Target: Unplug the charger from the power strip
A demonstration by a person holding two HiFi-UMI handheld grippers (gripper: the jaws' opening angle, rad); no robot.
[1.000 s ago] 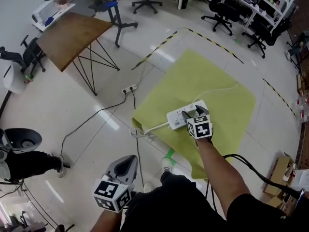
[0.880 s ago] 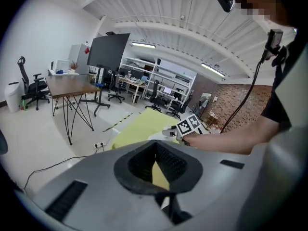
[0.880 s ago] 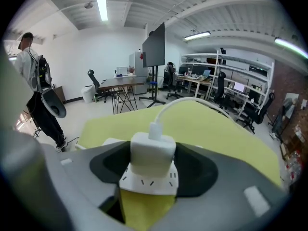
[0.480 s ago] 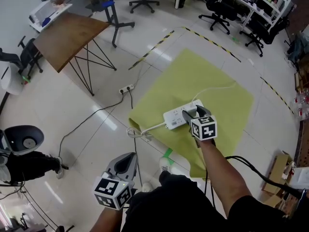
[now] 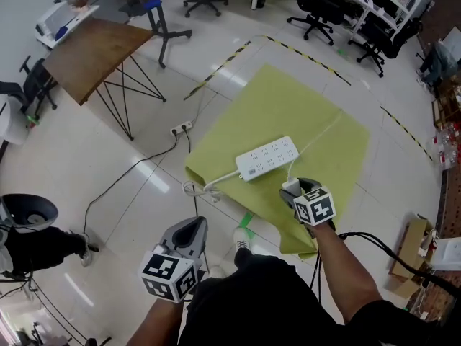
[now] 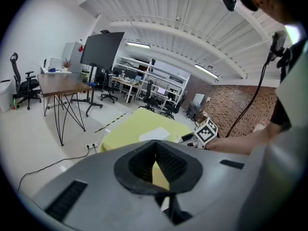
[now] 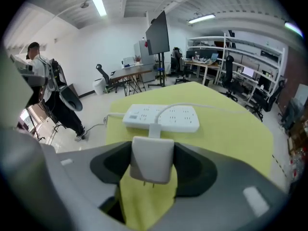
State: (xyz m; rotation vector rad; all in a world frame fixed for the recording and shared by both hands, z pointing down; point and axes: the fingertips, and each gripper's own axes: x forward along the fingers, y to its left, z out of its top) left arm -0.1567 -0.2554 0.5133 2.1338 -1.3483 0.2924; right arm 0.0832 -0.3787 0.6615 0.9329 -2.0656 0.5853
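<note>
A white power strip [image 5: 267,158] lies on a yellow cloth [image 5: 302,107] spread on the floor. My right gripper [image 5: 292,191] hangs over the cloth's near part, nearer to me than the strip, shut on the white charger [image 5: 289,187]. In the right gripper view the charger [image 7: 152,163] sits between the pads with its two prongs bare and pointing down, clear of the strip [image 7: 161,118]. Its white cable [image 7: 192,106] arcs back over the strip. My left gripper [image 5: 193,229] is low at my left side, shut and empty [image 6: 155,146].
A wooden table [image 5: 94,52] on thin black legs stands at the far left. A small floor socket [image 5: 181,128] with a black cable lies beside the cloth. Office chairs and desks line the back. A person [image 5: 36,244] is at the left edge, a cardboard box [image 5: 418,251] at the right.
My right gripper has drawn back toward me with the charger, which has come out of the power strip. The strip stays on the cloth. My left gripper has kept still.
</note>
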